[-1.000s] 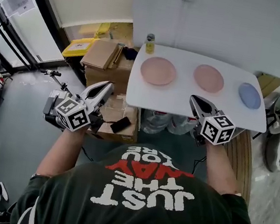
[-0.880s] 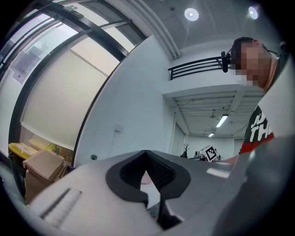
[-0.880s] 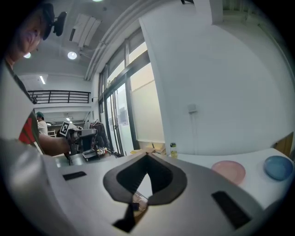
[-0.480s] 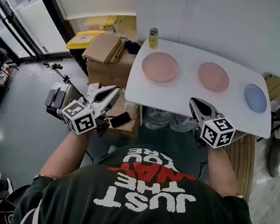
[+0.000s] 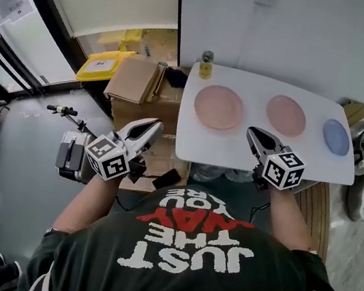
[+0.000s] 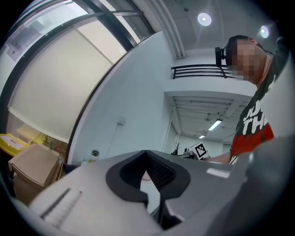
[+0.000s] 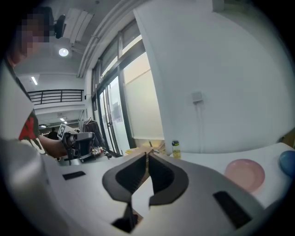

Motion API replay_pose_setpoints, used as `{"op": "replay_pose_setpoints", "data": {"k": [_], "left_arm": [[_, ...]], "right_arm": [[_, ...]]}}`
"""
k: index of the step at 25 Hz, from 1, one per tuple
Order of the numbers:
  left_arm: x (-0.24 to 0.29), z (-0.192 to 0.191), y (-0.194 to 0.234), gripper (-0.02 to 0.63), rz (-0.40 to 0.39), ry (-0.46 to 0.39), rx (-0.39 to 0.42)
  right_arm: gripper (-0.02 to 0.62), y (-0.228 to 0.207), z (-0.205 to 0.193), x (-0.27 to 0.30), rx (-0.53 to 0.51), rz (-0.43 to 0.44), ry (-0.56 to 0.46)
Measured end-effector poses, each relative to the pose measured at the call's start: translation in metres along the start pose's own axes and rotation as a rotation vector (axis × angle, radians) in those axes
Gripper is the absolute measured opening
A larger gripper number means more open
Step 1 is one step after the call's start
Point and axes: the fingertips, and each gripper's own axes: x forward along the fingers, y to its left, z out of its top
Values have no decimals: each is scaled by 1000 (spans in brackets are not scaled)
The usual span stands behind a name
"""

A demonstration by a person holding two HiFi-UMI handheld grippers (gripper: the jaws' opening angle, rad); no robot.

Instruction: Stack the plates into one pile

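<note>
Pink plate [image 5: 219,107], smaller pink plate [image 5: 286,115], blue plate [image 5: 336,137] apart on white table [image 5: 250,149].

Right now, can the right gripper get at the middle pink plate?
Probably yes. The right gripper hovers at the table's near edge, with only bare tabletop between it and the middle pink plate. Its jaws are shut, so they must open first.

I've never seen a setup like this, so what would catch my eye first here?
On the white table three separate plates lie in a row: left pink plate, middle pink plate, blue plate at the right end. In front, the person holds the left gripper off the table's left side and the right gripper over its near edge, both shut and empty.
</note>
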Motion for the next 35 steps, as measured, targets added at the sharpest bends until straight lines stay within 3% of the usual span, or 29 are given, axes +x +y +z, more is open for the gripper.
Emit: {"op": "replay_pose_setpoints", "data": {"k": [7,14,16,18,20,22,25,29,31,35], "left_arm": [[19,14,81,8,-59,39,-40],[87,-13,108,8,-56,63,-67],[104,-27,110,8,-24,75,-87],[116,-42,110,8,-2,99,-105],[125,-56,112,8,18,128,-116],[130,-65,115,6,39,146,-136],[129,-78,116,8,59,176,-166],[124,-87,120,8,57,205,-183],[114,-90,122,8,56,210,-185],[90,-86,128,6,49,206,-188]], "right_arm": [[6,-14,-9,73,40,-88,68],[6,-79,-40,117,90,-99,160],[20,-120,-67,126,161,-133,220],[100,-162,-108,134,255,-179,309],[124,-196,-153,143,323,-240,415],[145,-216,-190,153,383,-273,504],[156,-224,-228,170,531,-273,553],[156,-226,-243,189,571,-291,585],[110,-224,-251,192,570,-322,609],[32,-230,-258,190,779,-402,549]]}}
